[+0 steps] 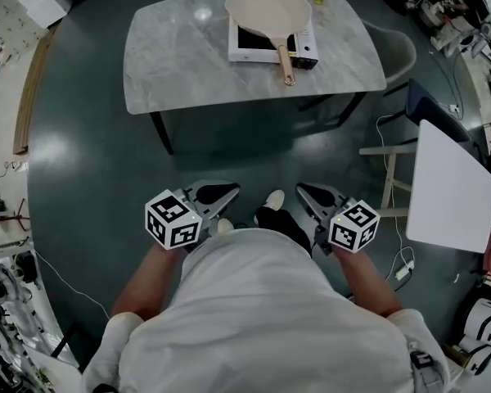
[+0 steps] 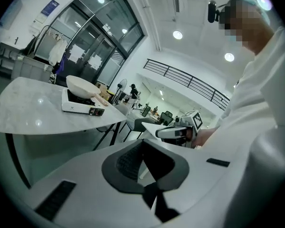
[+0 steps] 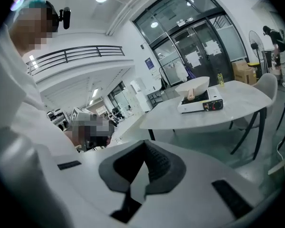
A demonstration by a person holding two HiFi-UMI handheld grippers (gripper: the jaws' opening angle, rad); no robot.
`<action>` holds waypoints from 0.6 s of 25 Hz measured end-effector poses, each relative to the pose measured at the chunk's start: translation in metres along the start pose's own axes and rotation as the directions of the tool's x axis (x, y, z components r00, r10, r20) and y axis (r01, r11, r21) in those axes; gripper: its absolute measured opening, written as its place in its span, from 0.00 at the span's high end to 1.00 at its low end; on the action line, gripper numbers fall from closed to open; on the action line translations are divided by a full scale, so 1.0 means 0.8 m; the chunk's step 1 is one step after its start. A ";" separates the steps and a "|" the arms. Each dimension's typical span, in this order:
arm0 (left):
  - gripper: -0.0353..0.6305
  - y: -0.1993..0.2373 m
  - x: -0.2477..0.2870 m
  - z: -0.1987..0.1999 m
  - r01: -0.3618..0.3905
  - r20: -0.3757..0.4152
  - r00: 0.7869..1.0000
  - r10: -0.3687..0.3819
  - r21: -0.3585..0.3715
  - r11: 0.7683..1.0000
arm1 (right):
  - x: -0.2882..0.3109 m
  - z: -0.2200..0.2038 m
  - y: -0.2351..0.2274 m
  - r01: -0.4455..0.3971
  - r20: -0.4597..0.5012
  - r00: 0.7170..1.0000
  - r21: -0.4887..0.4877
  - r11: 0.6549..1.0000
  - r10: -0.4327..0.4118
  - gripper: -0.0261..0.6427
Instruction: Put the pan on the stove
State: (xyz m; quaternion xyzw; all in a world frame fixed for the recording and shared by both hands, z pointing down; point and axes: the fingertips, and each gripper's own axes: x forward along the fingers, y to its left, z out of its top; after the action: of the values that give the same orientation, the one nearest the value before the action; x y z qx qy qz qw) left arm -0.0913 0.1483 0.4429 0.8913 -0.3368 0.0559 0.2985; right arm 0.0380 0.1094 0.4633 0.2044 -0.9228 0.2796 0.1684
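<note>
A dark green floor (image 1: 90,187) fills most of the head view. On it stands a grey marble-patterned table with rounded corners and dark legs (image 1: 172,64), well apart from the person in the white top (image 1: 262,318). Near the table's far edge sits a white box-shaped portable stove with a black top and dark control panel (image 1: 247,54). The round cream frying pan (image 1: 266,8) lies on that stove, overhanging its far side, with its pale wooden handle (image 1: 286,64) pointing toward the person across the stove's front edge. Whether it sits squarely on the burner is hard to judge, since the pan covers it.

Both tools are held low, close to the person's waist. The left gripper (image 1: 217,195) is clenched, its ribbed pads pressed together with nothing between them. The right gripper (image 1: 315,195) is likewise closed on nothing.
</note>
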 end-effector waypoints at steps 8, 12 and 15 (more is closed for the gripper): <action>0.92 -0.009 -0.066 -0.026 -0.049 0.030 0.998 0.050 -0.014 0.999 | 0.016 -0.018 0.067 -0.024 -0.010 1.000 -0.035 0.999 0.023 0.95; 0.92 -0.014 -0.083 -0.032 -0.059 0.038 0.998 0.058 0.005 0.998 | 0.013 -0.025 0.084 -0.017 -0.002 1.000 -0.047 0.999 0.017 0.95; 0.92 -0.018 -0.089 -0.034 -0.058 0.038 0.998 0.058 0.009 0.998 | 0.009 -0.031 0.092 -0.010 0.003 1.000 -0.045 0.999 0.010 0.95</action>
State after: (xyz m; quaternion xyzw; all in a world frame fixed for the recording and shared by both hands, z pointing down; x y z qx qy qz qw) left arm -0.1342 0.2127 0.4362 0.8834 -0.3680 0.0492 0.2859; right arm 0.0016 0.1779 0.4528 0.1963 -0.9303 0.2591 0.1701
